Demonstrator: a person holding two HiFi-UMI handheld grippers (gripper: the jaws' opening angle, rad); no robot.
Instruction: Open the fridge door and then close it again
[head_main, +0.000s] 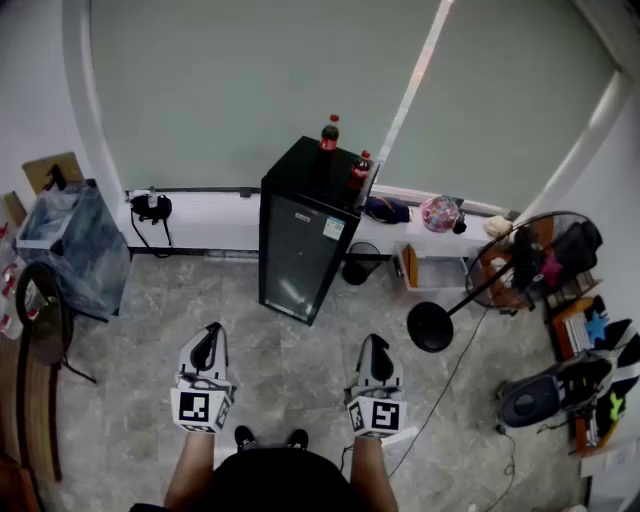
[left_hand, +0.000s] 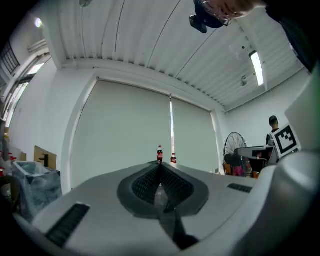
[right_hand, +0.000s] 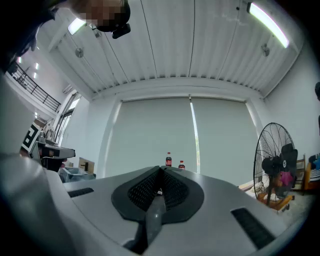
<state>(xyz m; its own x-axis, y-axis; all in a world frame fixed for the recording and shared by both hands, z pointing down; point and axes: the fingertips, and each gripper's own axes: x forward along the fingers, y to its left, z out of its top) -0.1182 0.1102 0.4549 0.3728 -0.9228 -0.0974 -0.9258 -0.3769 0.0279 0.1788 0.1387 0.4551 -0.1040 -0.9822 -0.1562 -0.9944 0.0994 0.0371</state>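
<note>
The fridge (head_main: 300, 245) stands on the floor (head_main: 300, 370) at 12 o'clock from the person, well apart from both grippers. Its glass door (head_main: 297, 260) is shut and faces the person at a slight angle. Two bottles (head_main: 329, 133) stand upright on its top, toward the back edge.

The left gripper (head_main: 207, 345) and the right gripper (head_main: 376, 350) are held side by side at 6 o'clock in the head view, aimed at the fridge. Both pairs of jaws are closed pad to pad with nothing between them. The task has not begun.

Hazards from this position:

- Closed jaws cannot take a door edge or handle. They must open before contact, or they will only push the door.
- The handle side is not clear at this distance; it is probably the edge toward 5 o'clock of the fridge. A pull on the hinge side would drag the whole cabinet.
- A sharp pull or a hard slam may rock the fridge and topple the bottles.
- A round bin (head_main: 361, 262) sits just beside the fridge at its 3 o'clock; a wide swing could strike it.
- A fan (head_main: 520, 262) stands at 2 o'clock, and its cord (head_main: 452, 375) runs across the floor near the right gripper. A step to that side risks a snag.
</note>
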